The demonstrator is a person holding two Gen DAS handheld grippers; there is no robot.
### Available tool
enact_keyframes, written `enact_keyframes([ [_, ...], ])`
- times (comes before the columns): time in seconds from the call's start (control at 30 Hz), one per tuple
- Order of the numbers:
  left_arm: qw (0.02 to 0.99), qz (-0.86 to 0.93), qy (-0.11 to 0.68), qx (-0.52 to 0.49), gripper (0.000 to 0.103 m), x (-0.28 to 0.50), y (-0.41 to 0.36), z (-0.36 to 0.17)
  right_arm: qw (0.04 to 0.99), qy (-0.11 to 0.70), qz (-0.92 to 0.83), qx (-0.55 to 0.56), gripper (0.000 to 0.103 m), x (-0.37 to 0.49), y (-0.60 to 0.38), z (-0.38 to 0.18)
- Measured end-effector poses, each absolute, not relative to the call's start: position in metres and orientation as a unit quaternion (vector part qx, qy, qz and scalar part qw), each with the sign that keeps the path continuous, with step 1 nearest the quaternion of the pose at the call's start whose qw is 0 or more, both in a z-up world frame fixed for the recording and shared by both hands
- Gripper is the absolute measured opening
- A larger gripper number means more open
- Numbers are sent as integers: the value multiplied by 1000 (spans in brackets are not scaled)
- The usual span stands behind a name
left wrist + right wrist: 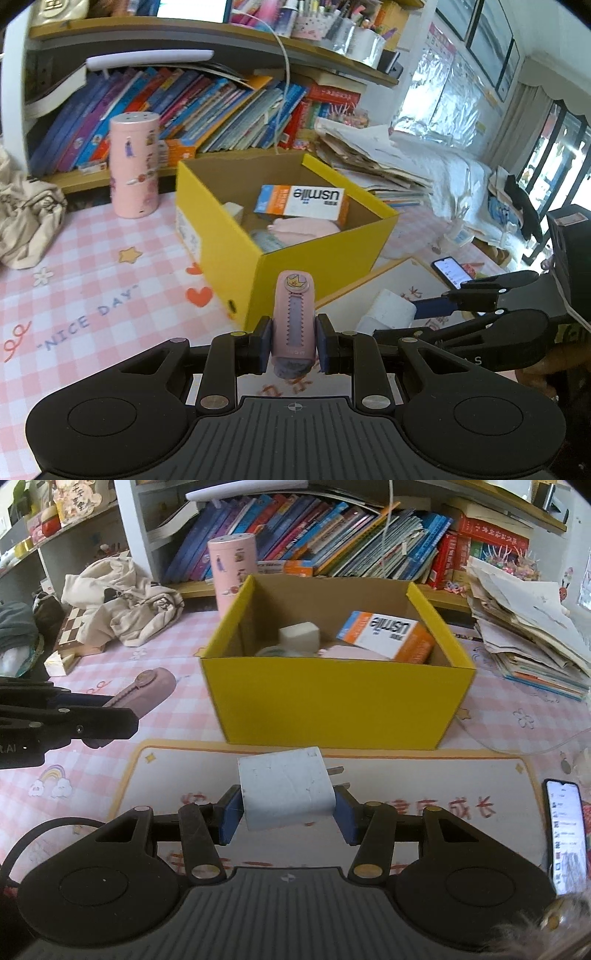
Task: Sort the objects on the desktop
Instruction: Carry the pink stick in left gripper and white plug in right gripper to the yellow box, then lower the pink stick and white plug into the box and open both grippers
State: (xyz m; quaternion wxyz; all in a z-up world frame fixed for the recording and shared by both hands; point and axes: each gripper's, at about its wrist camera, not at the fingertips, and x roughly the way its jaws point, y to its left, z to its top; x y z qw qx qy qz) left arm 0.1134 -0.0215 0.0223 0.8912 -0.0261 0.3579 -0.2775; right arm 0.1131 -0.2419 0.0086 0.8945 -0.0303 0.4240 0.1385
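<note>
A yellow cardboard box (321,254) stands on the pink checked desk mat; it also shows in the right wrist view (332,698). It holds an orange usmile carton (303,205), a pink soft item and a white block (299,635). My left gripper (293,345) is shut on a pink utility knife (294,317) with a crown sticker, just in front of the box's near corner. My right gripper (288,812) is shut on a white plug charger (286,790), prongs to the right, in front of the box's near wall.
A pink cylinder (135,166) stands left of the box. Books fill the shelf (332,528) behind. A stack of papers (528,635) lies right of the box. A lit phone (567,834) lies at the right. Crumpled cloth (122,602) lies at the left.
</note>
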Motion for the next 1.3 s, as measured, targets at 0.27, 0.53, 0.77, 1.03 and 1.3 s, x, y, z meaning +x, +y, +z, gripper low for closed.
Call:
enact_keyframes([
  [0.27, 897, -271, 349, -19, 23, 117, -65, 30, 897, 413, 155, -30, 50, 123, -286, 16],
  [0.53, 918, -252, 304, -27, 23, 129, -96, 56, 914, 360, 185, -28, 50, 141, -324, 48],
  [0.77, 938, -225, 262, -11, 23, 156, -114, 72, 926, 308, 215, -48, 50, 176, -335, 73],
  [1.03, 938, -186, 291, 19, 23, 205, -130, 47, 929, 271, 241, -69, 50, 235, -319, 80],
  [1.3, 930, -159, 329, 41, 23, 238, -137, 19, 916, 286, 270, -76, 50, 290, -288, 66],
])
